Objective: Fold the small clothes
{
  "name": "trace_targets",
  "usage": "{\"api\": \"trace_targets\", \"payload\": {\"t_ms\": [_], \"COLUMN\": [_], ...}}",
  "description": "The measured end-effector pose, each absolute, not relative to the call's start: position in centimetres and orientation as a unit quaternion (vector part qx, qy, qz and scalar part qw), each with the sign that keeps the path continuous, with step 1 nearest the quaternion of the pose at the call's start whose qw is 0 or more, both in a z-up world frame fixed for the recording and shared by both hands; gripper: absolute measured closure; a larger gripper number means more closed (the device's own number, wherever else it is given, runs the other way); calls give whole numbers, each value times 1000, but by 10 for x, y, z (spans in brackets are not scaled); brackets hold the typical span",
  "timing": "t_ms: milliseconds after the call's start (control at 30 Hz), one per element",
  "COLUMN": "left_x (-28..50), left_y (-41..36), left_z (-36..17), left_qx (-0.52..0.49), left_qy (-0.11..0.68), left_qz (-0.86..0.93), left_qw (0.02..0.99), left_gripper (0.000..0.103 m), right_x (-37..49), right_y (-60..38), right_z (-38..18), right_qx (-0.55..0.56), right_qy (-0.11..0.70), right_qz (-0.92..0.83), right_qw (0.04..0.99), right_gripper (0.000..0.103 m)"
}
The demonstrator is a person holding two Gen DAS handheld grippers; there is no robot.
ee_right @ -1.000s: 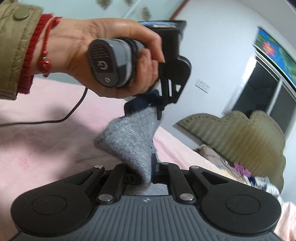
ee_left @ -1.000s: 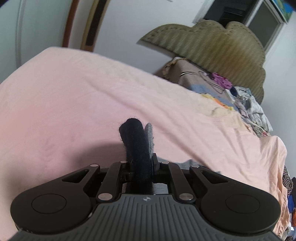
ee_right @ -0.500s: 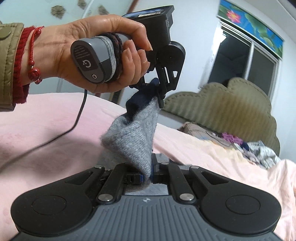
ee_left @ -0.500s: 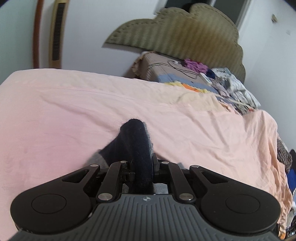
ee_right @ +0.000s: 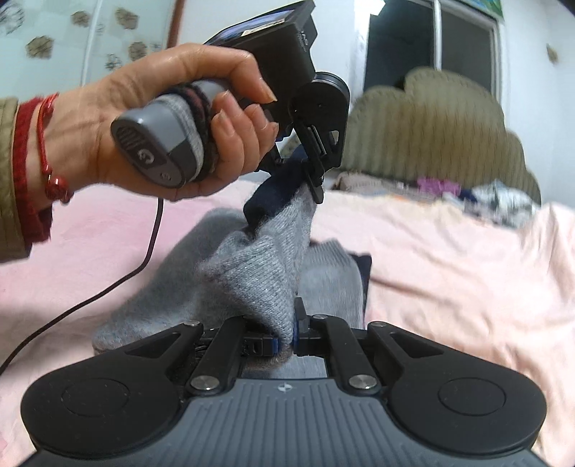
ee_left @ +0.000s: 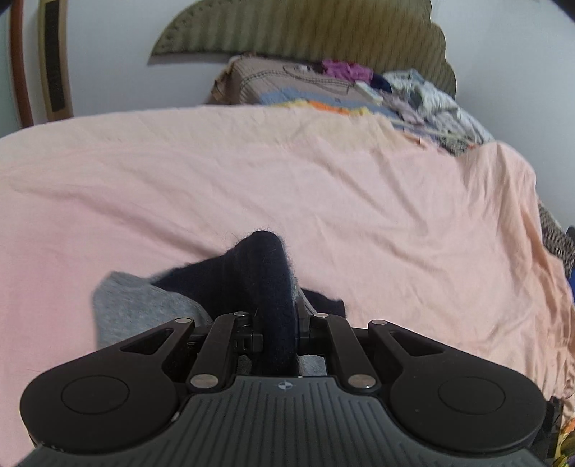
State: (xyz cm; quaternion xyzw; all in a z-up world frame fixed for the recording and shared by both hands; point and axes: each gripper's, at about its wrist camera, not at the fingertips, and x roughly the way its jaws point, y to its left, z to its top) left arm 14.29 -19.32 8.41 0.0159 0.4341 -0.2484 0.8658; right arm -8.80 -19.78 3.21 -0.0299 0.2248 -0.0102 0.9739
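Observation:
A grey knitted sock (ee_right: 258,266) with a dark navy end (ee_left: 273,273) is stretched between both grippers above the pink bed sheet (ee_left: 323,186). My left gripper (ee_left: 278,323) is shut on the navy end. In the right wrist view a person's hand (ee_right: 161,118) holds that left gripper (ee_right: 316,179) up, tilted downward. My right gripper (ee_right: 285,334) is shut on a fold of the grey knit. More grey fabric (ee_left: 136,309) lies on the sheet under the left gripper. Whether this is part of the same sock or a second one, I cannot tell.
A pile of mixed clothes (ee_left: 413,97) lies at the far end of the bed, in front of a ribbed olive headboard (ee_left: 305,32). A black cable (ee_right: 107,287) trails from the left gripper across the sheet. The bed's edge drops off at the right (ee_left: 553,287).
Both grippers swung across the bed and rolled level, keeping their grip on the sock. The sock came lower, and grey fabric now rests on the sheet beside the left gripper.

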Motion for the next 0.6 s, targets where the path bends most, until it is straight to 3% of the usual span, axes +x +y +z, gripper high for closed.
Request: {"api": "trace_targets", "payload": {"t_ms": [433, 600], "left_x": [148, 148], "left_y": [-231, -237], "left_z": [49, 42], "left_qx": [56, 55], "left_qy": [453, 452], "left_qz": [-241, -256], "left_qw": [857, 853], "left_gripper": [90, 85], "right_x": [-83, -82], "right_y": [-224, -230], "right_z": [16, 11], "right_qx": [44, 73], "right_qy": [273, 287], "right_qz": [1, 6], "right_qw": [961, 955], "right_gripper": [96, 96]}}
